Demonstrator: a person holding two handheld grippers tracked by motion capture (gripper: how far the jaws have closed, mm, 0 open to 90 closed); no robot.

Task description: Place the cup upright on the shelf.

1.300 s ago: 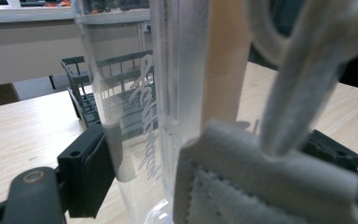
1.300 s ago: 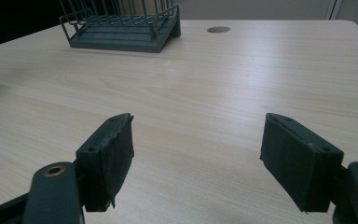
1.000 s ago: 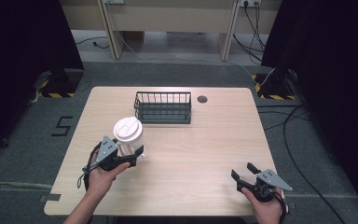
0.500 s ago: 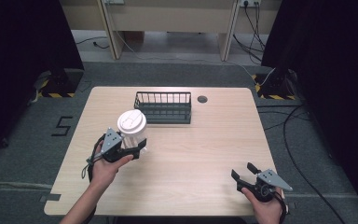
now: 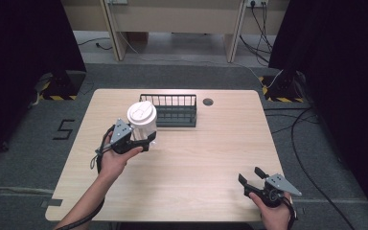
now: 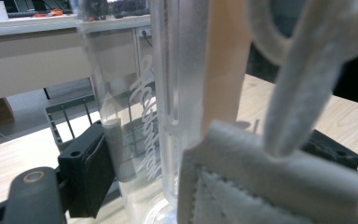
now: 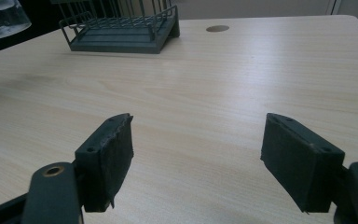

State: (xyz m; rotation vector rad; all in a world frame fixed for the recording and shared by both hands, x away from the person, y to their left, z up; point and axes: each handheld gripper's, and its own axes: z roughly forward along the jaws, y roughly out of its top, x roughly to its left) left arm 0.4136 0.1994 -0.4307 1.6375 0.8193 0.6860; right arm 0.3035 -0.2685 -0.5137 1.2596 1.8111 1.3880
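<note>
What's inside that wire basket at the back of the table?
The dark wire basket looks empty: through its bars only its own floor shows. Its near-left corner is hidden behind the clear cup with a white lid, held in the left gripper.

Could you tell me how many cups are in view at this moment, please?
1: a clear cup with a white lid, held off the table by the left gripper, just in front of the wire basket. None seems hidden.

Even overhead light, dark surroundings, close cup (image 6: 168, 93) blurred, soft shadows.
</note>
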